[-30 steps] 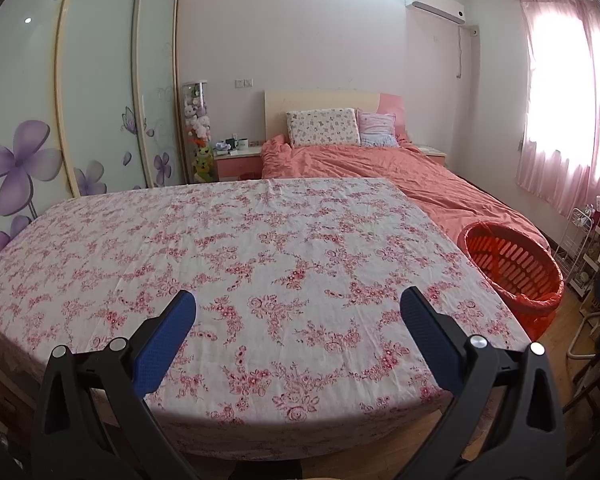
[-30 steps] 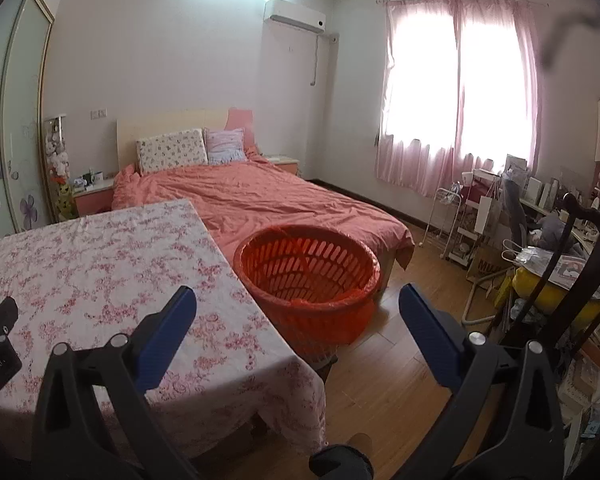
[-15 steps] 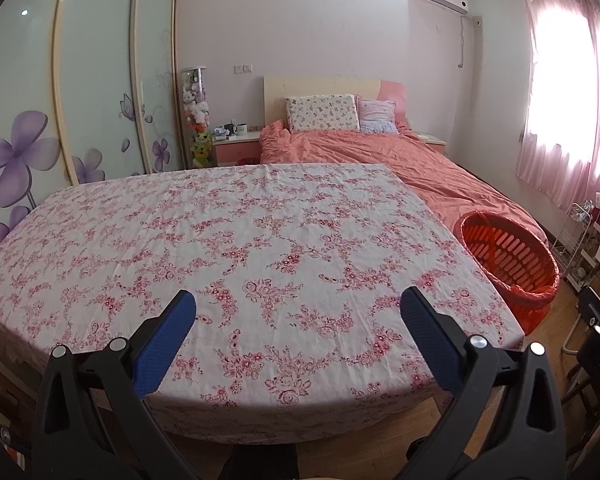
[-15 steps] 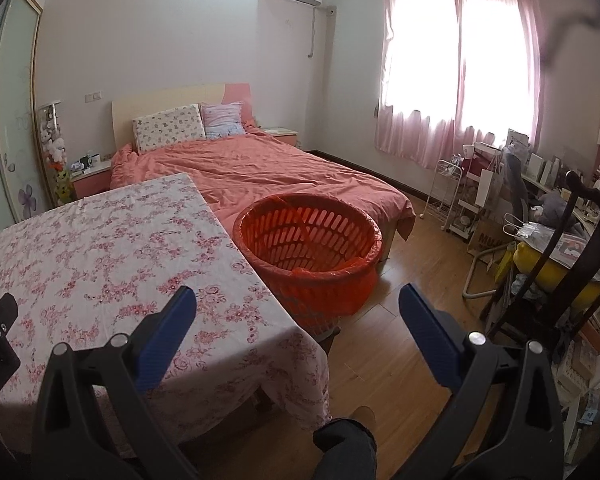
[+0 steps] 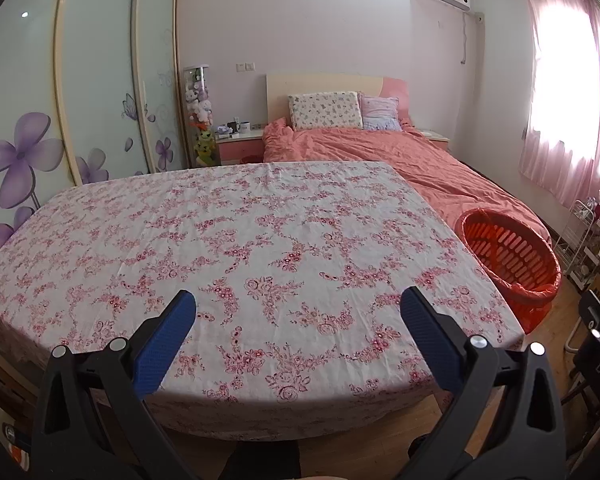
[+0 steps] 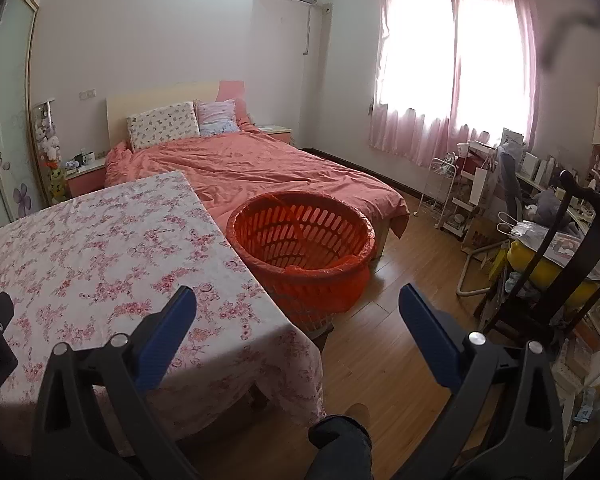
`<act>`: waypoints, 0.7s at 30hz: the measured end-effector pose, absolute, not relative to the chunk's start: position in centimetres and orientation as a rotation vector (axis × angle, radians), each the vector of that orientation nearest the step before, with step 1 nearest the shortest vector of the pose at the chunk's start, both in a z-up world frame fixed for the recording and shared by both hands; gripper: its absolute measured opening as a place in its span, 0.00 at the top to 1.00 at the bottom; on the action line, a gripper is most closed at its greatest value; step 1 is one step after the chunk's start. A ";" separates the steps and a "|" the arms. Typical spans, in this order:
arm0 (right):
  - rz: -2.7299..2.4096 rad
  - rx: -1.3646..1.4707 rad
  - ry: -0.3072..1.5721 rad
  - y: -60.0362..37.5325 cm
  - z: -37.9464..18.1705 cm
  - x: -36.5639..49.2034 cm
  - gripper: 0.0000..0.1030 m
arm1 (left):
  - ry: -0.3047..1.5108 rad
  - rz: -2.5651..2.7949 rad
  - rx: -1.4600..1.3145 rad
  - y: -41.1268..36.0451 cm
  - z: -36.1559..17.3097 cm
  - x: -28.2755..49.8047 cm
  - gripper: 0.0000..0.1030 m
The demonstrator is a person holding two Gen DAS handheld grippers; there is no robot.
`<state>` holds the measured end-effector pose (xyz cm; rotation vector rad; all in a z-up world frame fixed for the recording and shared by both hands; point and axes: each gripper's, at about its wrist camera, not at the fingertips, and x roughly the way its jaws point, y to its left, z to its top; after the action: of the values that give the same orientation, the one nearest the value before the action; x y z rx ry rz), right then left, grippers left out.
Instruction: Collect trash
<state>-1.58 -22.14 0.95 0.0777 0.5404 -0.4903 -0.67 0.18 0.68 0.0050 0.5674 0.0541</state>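
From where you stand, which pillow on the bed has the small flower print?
The larger cream pillow, nearer the wardrobe side; the smaller pillow beside it is pale pink and lilac.

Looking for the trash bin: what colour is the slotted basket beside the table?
Orange-red basket, lined with a matching bag; clearest in the right wrist view.

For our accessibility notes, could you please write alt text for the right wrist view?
An open gripper points at an orange basket on the wooden floor, between a floral-clothed table and a pink bed.
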 end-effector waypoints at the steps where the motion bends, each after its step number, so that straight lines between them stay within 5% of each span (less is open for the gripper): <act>1: -0.488 0.079 0.542 -22.1 0.9 -1.6 0.04 | 0.569 0.053 0.004 0.2 0.7 -0.7 0.02; 21: -0.485 0.082 0.535 -21.9 1.0 -1.8 0.04 | 0.551 0.034 -0.002 0.1 1.2 -1.3 0.02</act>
<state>-1.82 -21.90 1.05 0.0821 0.5354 -0.4849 -1.26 0.12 1.18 -0.0022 0.5511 0.0337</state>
